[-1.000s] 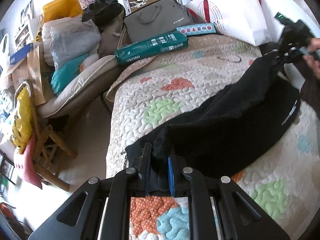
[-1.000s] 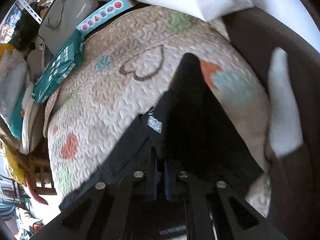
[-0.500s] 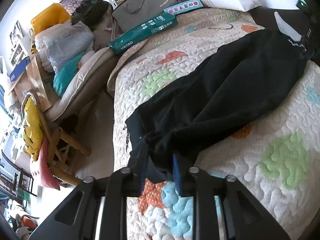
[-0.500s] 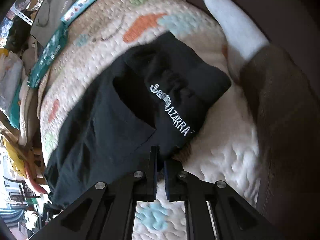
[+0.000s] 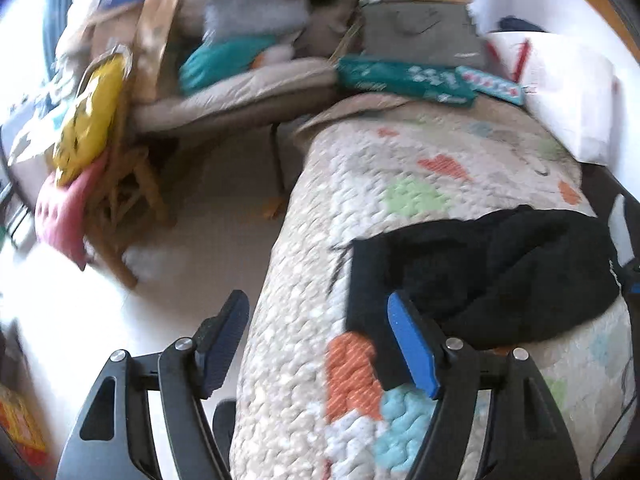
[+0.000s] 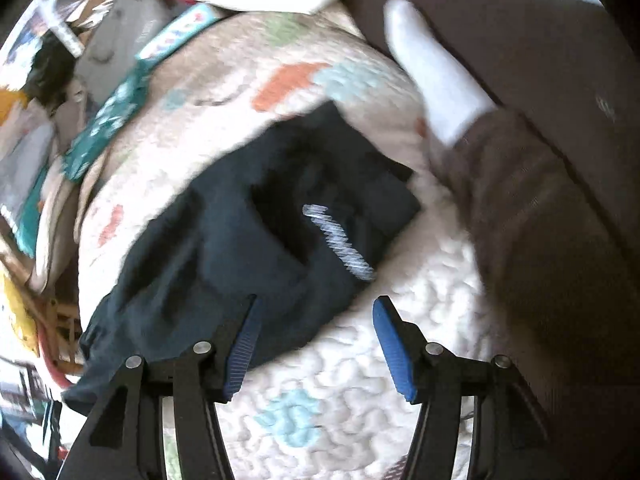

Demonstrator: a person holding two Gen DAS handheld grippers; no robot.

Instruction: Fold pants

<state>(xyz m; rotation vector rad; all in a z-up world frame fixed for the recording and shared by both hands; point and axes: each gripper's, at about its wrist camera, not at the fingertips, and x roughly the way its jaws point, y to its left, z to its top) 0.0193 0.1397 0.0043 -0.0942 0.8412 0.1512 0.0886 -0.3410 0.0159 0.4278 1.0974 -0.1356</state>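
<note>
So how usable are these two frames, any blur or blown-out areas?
Left wrist view: motion blur smears the clutter at the top, the floor at left is blown out, and the pants read as near-featureless black. Right wrist view: blur smears the pants' white lettering beyond reading; the quilt beside it is overexposed. Both show fisheye bending.

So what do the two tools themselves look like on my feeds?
Both match. The left tool and right tool are black angular frames with triangular cut-outs and silver round bolt heads at the joints. Each finger carries a bright blue ribbed pad. No cables, markings or sleeves show.
</note>
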